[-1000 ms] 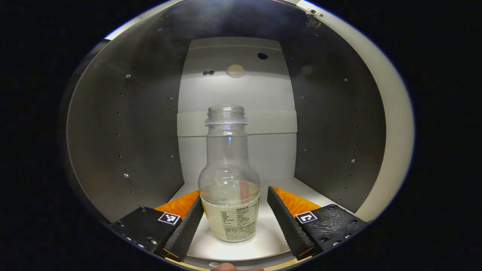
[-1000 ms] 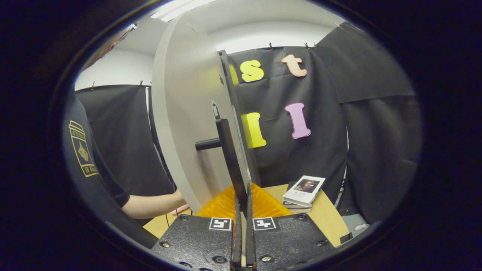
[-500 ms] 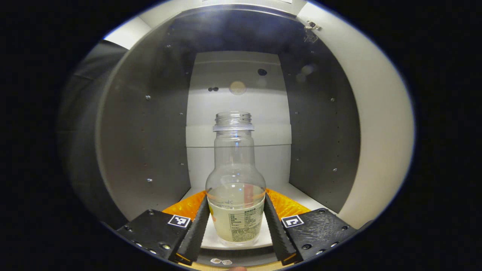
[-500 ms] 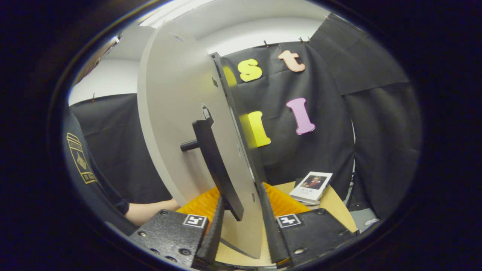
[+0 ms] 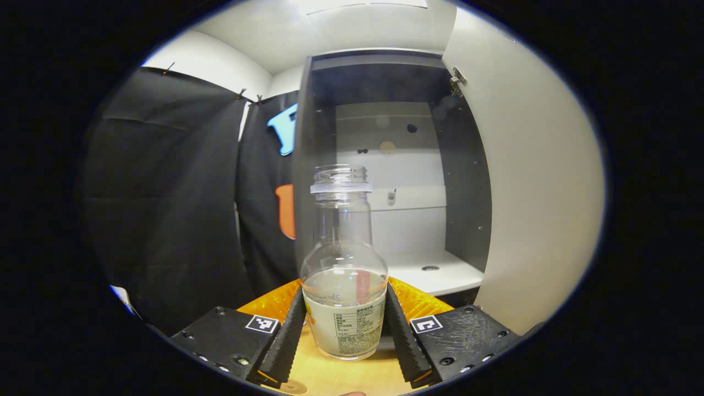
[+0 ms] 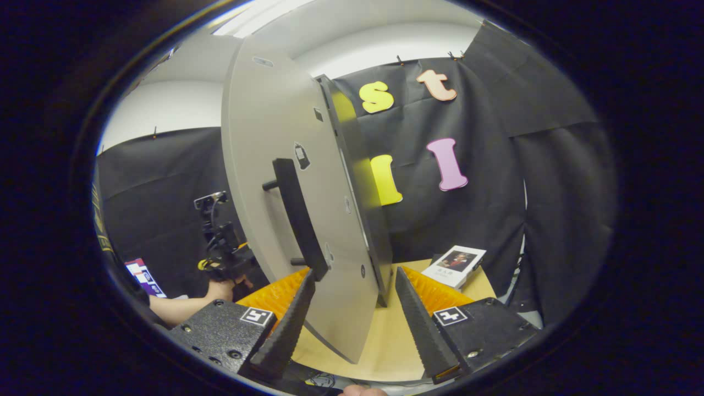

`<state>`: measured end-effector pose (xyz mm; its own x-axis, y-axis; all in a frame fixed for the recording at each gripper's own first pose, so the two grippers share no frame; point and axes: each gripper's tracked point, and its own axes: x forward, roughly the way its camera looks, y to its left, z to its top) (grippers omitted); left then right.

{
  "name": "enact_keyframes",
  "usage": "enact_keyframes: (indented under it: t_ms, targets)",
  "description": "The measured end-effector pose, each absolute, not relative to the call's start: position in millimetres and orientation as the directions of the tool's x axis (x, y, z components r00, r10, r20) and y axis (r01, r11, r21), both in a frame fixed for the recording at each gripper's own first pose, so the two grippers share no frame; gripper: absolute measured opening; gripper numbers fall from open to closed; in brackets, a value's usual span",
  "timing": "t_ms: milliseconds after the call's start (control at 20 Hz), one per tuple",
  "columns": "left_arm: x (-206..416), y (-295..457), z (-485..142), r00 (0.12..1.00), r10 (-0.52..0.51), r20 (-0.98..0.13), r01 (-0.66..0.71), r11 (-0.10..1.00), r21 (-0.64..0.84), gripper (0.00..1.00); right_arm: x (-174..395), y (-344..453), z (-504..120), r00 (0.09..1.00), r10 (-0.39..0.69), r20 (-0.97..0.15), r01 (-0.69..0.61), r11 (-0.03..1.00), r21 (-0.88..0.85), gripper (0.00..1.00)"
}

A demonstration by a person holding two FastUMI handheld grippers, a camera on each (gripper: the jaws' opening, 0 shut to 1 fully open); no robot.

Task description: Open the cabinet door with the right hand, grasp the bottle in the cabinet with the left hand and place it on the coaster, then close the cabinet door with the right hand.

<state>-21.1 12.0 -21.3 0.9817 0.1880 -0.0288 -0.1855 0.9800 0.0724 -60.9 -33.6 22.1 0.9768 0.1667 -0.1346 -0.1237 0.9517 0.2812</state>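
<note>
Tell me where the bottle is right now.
In the left gripper view the bottle stands upright at centre, clamped between the left gripper, out in front of the open cabinet above the wooden table.

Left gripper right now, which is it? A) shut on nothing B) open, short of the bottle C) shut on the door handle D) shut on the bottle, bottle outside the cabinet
D: the left gripper has both fingers pressed on the bottle, with the cabinet interior behind it.

Clear bottle (image 5: 343, 264); pale grey door (image 6: 286, 181), black handle (image 6: 297, 217); tan table (image 6: 385, 341)
</note>
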Motion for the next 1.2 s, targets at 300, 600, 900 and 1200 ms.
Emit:
enact_keyframes:
  t_ms: [300, 600, 900, 1200]
  targets:
    - [-99.5, 64.5, -111.5, 0.939, 0.325, -0.111, -0.314, 0.944, 0.105, 0.72, -80.7, -82.7, -95.1, 0.903, 0.063, -0.426, 0.118, 0.915, 0.385, 0.92]
    - [-106.0, 112.1, -197.8, 0.911, 0.406, -0.07, -0.401, 0.913, 0.08, 0.72, -113.2, -90.2, -200.7, 0.711, -0.007, -0.704, 0.236, 0.944, 0.23, 0.92]
    - [-88.0, 137.0, -280.5, 0.894, 0.442, -0.079, -0.437, 0.897, 0.072, 0.72, -127.7, -79.6, -242.6, 0.59, -0.05, -0.806, 0.248, 0.961, 0.122, 0.92]
    - [-70.4, 144.6, -314.8, 0.898, 0.427, -0.105, -0.422, 0.904, 0.064, 0.72, -126.7, -65.6, -256.0, 0.524, -0.048, -0.851, 0.277, 0.954, 0.116, 0.92]
